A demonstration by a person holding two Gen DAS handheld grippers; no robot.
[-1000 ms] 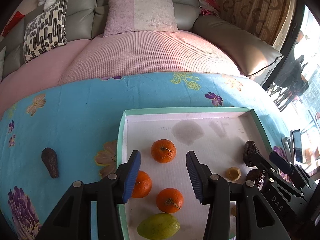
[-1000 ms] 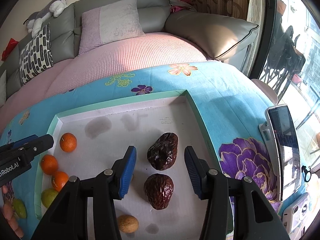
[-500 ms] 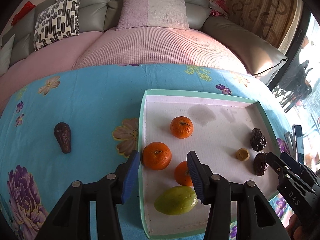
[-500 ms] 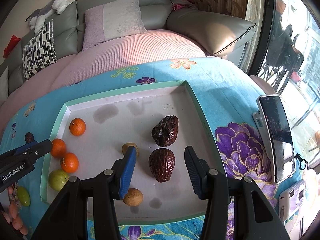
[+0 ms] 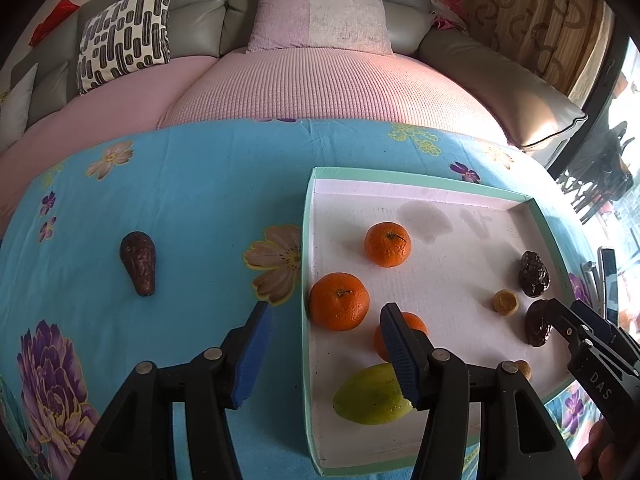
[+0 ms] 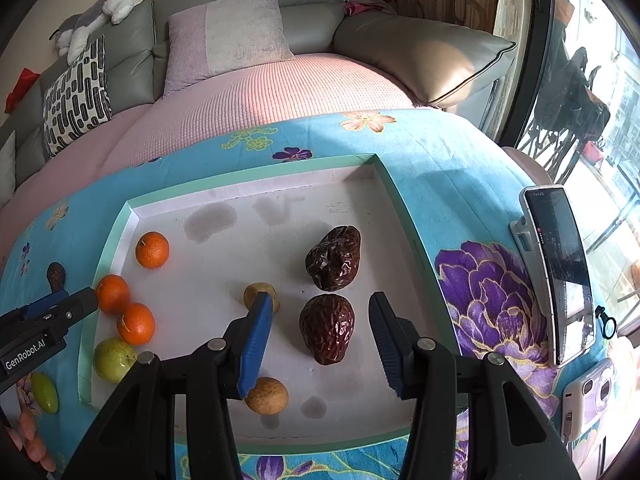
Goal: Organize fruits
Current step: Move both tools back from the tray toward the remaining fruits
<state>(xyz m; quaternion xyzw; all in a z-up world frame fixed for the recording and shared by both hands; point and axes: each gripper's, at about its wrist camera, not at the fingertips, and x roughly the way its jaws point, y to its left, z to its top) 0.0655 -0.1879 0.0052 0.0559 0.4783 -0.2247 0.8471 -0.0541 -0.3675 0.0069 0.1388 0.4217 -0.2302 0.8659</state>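
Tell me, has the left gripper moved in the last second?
Yes. The left gripper has slid leftward: its fingers once sat inside the tray and now straddle the left wall, toward the dark fruit on the cloth.

In the white tray [image 6: 360, 184], the right gripper [image 6: 320, 332] hangs with its jaws apart on either side of a wrinkled dark date [image 6: 328, 328]. A second date [image 6: 334, 258] lies just beyond it. Three oranges [image 6: 136, 324] and a green fruit [image 6: 112, 360] cluster along the tray's left wall.

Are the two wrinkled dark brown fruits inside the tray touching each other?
Apart. The right wrist view shows a strip of white tray floor between the upper wrinkled dark brown fruit and the lower one.
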